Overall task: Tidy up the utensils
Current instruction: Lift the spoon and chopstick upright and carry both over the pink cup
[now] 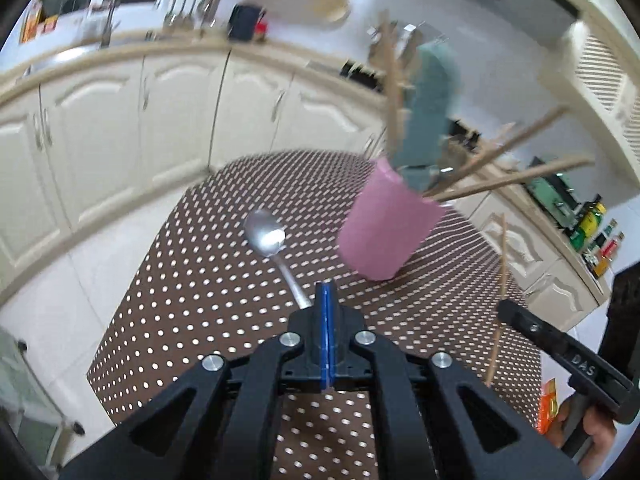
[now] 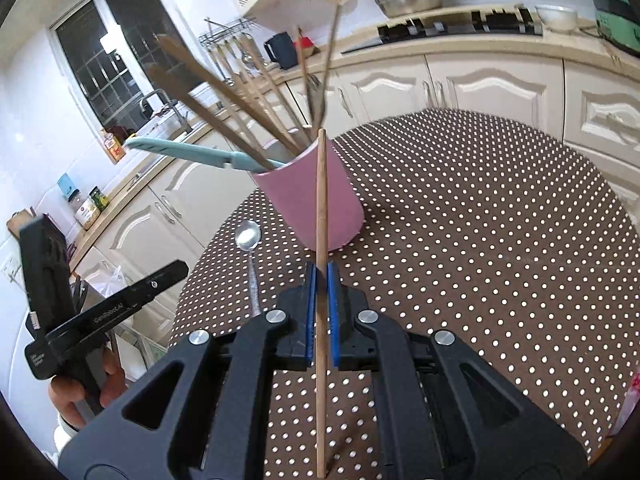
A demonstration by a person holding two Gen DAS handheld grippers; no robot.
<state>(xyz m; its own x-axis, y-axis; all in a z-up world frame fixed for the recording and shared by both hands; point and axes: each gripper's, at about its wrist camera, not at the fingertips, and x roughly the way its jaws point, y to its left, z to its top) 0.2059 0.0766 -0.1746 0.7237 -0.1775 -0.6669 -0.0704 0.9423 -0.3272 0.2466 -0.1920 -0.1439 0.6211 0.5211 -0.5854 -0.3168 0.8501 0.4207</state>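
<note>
Chopstick (image 2: 321,240) stands clamped upright in the right gripper (image 2: 321,276), just in front of the pink cup (image 2: 316,200) holding wooden utensils and a teal knife (image 2: 192,153). Left gripper (image 1: 327,296) is pressed together, empty, just behind the metal spoon (image 1: 267,236) lying left of the cup on the polka-dot tablecloth (image 2: 480,220).

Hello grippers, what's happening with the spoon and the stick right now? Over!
Right gripper shut on wooden chopstick, upright before pink cup. Left gripper shut, holding nothing. Spoon lying on dotted table beside cup. Nothing blocking.

Dotted tablecloth (image 2: 480,208), cream cabinets (image 1: 100,128)
</note>
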